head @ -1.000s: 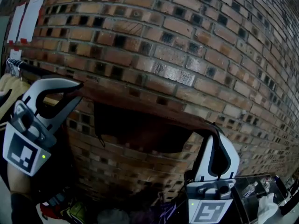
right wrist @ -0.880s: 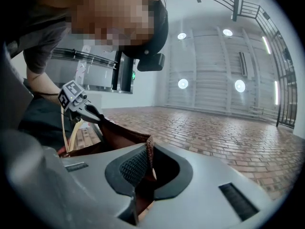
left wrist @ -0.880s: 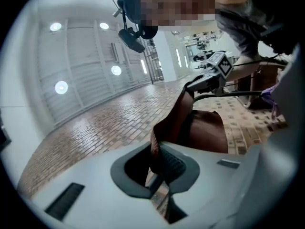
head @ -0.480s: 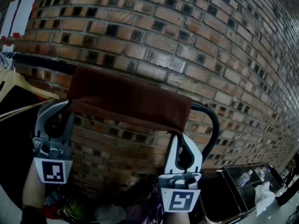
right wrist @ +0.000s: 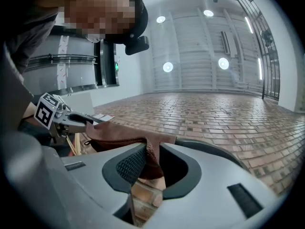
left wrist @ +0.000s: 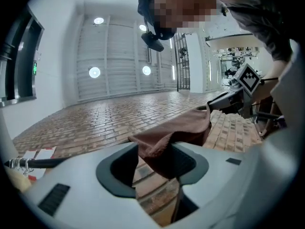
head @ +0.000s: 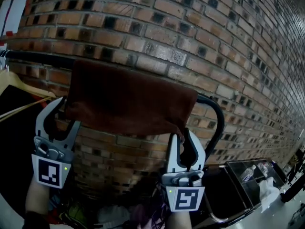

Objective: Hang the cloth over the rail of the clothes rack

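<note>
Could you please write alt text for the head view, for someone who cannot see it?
A brown cloth hangs over a black rail before a brick wall. Below it, the left gripper and right gripper each have a bottom corner of the cloth between jaws that have just been opening. A hanger shows at the left edge.

Wall: I see red-brown brick (head: pixel 200 37) across my whole head view.
Ceiling: I see white ribbed panels (left wrist: pixel 119 49) with round lights (left wrist: pixel 94 72) glowing.
Lower right: I make out a clear bin (head: pixel 238 185).
</note>
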Tool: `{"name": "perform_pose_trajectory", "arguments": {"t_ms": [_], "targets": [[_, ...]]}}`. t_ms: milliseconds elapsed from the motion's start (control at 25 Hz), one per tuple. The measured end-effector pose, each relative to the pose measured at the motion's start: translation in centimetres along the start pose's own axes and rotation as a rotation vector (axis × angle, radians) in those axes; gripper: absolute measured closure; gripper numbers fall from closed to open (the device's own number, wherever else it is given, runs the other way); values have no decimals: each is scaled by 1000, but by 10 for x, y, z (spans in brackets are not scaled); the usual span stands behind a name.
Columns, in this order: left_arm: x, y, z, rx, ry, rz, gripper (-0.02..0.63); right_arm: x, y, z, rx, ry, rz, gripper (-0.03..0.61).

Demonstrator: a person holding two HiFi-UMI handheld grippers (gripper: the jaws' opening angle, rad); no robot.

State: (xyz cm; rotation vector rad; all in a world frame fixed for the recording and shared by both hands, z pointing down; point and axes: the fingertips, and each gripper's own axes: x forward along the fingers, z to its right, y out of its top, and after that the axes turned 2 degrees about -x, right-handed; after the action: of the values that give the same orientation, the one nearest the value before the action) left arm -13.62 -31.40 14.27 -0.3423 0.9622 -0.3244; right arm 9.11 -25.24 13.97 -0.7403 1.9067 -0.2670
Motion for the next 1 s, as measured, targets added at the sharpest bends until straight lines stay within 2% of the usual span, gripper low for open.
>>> {"name": "perform_pose_trajectory", "arguments": {"t_ms": [120, 280, 480, 560, 640, 800, 920, 1000], "targets": [[-4, -18, 5, -5, -37, -55, 358, -2, -15, -8, 6, 18, -49, 452], [-21, -39, 10, -55, -32, -99, 357, -15, -36, -18, 39, -8, -95, 437], [-47, -70, 24, -231, -14, -158, 359, -43, -67, -27, 144, -97, -151, 436], [-56, -80, 34, -282, -12, -181, 422, -53, -77, -32, 190, -133, -161, 440], [-65, -86, 46, -314, -12, -205, 496, -61, -85, -43, 217, -140, -179, 477], [-72, -101, 64, -375, 6, -239, 579, -66, -96, -56, 241, -155, -194, 509], [-77, -115, 78, -417, 20, -292, 601, -67, -102, -62, 264, -170, -205, 558], [-81, -126, 90, -455, 7, -356, 601, -65, -110, -73, 287, -144, -240, 558]]}}
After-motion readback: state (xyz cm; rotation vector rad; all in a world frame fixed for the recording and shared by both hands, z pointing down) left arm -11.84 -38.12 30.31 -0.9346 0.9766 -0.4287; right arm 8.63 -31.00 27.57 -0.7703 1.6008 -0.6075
